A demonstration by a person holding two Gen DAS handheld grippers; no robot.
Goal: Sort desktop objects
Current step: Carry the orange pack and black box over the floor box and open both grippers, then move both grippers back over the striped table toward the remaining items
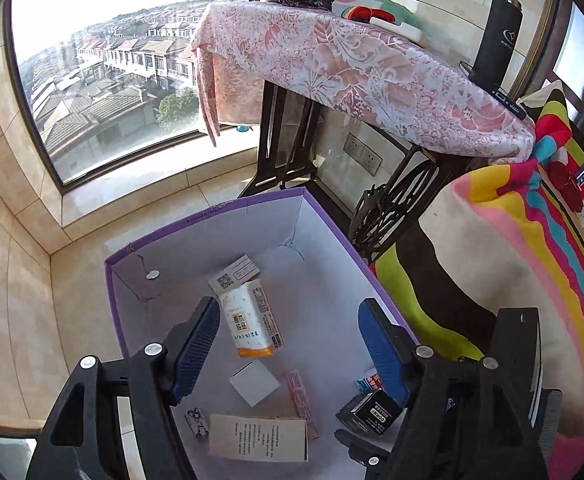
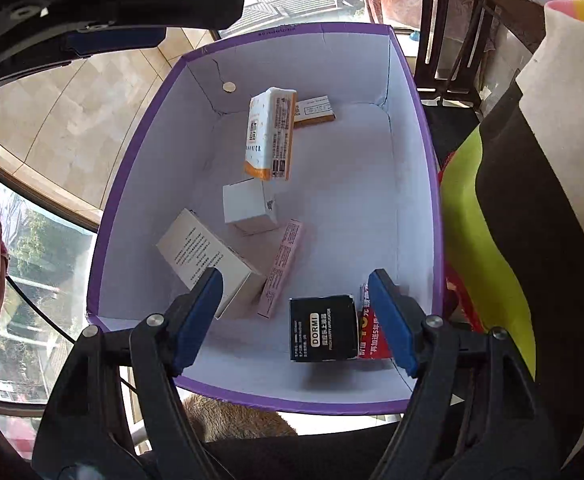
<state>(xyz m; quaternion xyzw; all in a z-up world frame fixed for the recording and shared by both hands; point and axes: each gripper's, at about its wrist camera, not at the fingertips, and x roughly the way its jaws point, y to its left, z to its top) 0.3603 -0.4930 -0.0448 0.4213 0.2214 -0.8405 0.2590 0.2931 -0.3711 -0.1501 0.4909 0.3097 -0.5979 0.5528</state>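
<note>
A purple-rimmed white box [image 1: 323, 220] [image 2: 415, 92] stands on the floor and holds several small items. Inside lie a white-and-orange tissue pack [image 1: 252, 320] [image 2: 270, 136], a small white cube box [image 1: 254, 382] [image 2: 248, 204], a pink slim box [image 1: 299, 400] [image 2: 282, 268], a white text-printed box [image 1: 258, 436] [image 2: 208, 260] and a black DORMI box [image 1: 369, 412] [image 2: 321, 328]. My left gripper [image 1: 290, 316] is open and empty above the box. My right gripper [image 2: 295, 292] is open and empty above the box's near end. The left gripper's body [image 2: 112, 0] shows at the top left of the right wrist view.
A table with a pink floral cloth [image 1: 351, 68] stands behind the box, with a black flask [image 1: 495, 36] on it. A rainbow-striped cloth [image 1: 523, 240] [image 2: 483, 216] hangs right of the box. A large window [image 1: 112, 60] and its sill lie to the left.
</note>
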